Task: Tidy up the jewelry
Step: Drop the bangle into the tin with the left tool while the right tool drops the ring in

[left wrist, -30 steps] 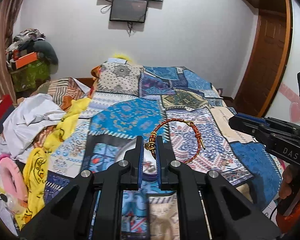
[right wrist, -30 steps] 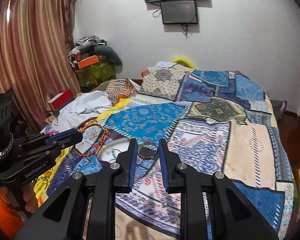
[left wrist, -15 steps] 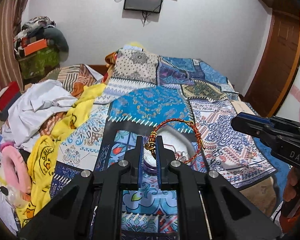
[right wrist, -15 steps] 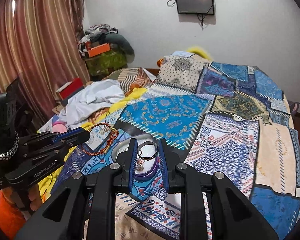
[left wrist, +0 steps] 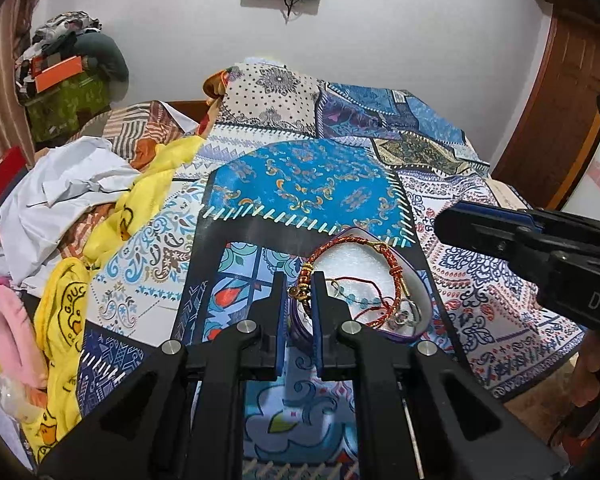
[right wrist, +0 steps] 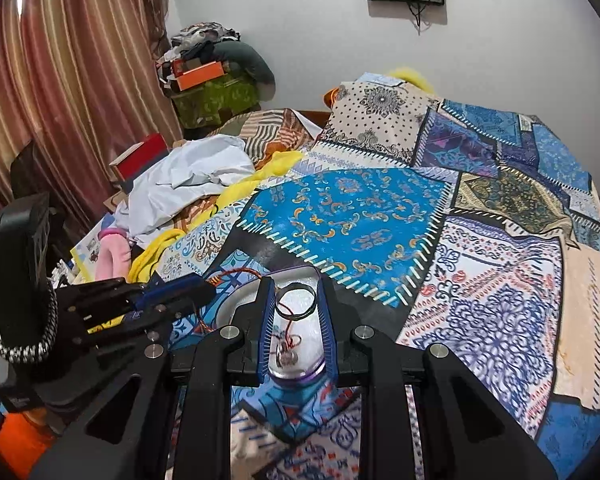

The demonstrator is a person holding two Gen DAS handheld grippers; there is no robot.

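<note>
My left gripper (left wrist: 300,286) is shut on a red and gold beaded bracelet (left wrist: 394,270) and holds it over a purple-rimmed jewelry tray (left wrist: 414,280) on the patchwork bedspread. The tray has a white lining with thin cord pieces and a small silver item. My right gripper (right wrist: 295,298) is shut on a thin dark metal bangle (right wrist: 295,302) just above the same tray (right wrist: 300,276). The left gripper also shows in the right wrist view (right wrist: 171,292), and the right gripper in the left wrist view (left wrist: 500,232), each close beside the tray.
A patchwork bedspread (left wrist: 308,180) covers the bed. Crumpled white cloth (left wrist: 59,192), yellow cloth (left wrist: 63,320) and a pink item (left wrist: 7,332) lie at the left. A wooden door (left wrist: 556,100) stands at the right; striped curtains (right wrist: 59,80) hang at the left.
Both grippers have come down and forward with their jewelry, from above the bedspread to right over the tray. Both stay shut on their pieces.
</note>
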